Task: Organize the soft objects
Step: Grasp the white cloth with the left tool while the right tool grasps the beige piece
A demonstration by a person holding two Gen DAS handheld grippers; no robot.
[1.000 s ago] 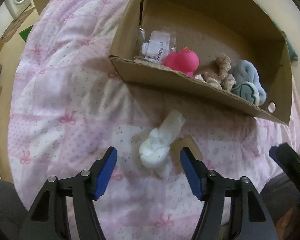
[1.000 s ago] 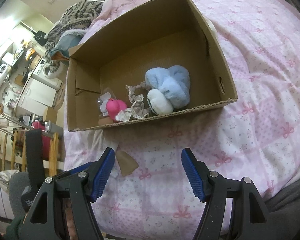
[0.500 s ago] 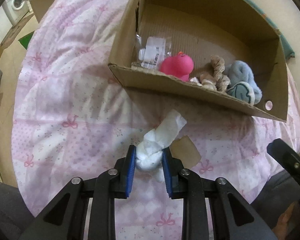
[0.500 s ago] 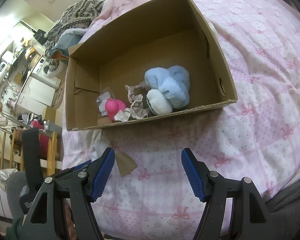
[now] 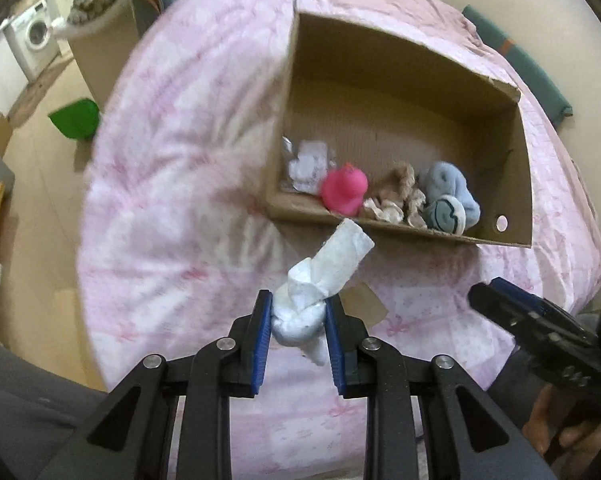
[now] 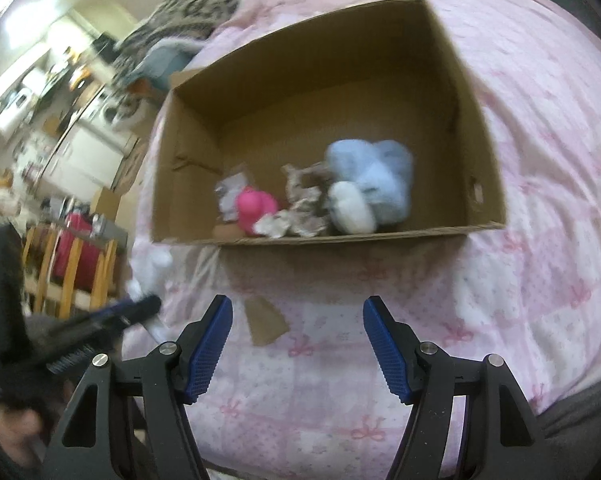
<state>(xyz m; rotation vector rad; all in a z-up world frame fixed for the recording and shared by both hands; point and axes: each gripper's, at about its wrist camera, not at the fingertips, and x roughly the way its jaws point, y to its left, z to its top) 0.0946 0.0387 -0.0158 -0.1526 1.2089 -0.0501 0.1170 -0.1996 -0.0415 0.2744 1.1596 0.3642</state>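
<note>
My left gripper [image 5: 295, 316] is shut on a knotted white cloth [image 5: 320, 276] and holds it lifted above the pink quilt, just in front of the cardboard box [image 5: 380, 228]. The box holds a pink plush [image 5: 343, 193], a beige crumpled toy [image 5: 396, 196], a blue plush [image 5: 448, 196] and a clear packet [image 5: 308, 162]. My right gripper [image 6: 297, 312] is open and empty above the quilt in front of the box [image 6: 340, 238]. The left gripper shows blurred at the right wrist view's left edge [image 6: 112, 316].
A brown cardboard scrap [image 6: 265, 320] lies on the pink quilt [image 6: 520, 280] between the grippers and the box. The bed's left edge drops to the floor, with a green item [image 5: 75, 119], a washing machine [image 5: 32, 46] and wooden chairs [image 6: 72, 268] beyond.
My left gripper closed on the white cloth, then lifted it off the quilt toward the box. The right gripper stayed open and moved slightly closer to the box.
</note>
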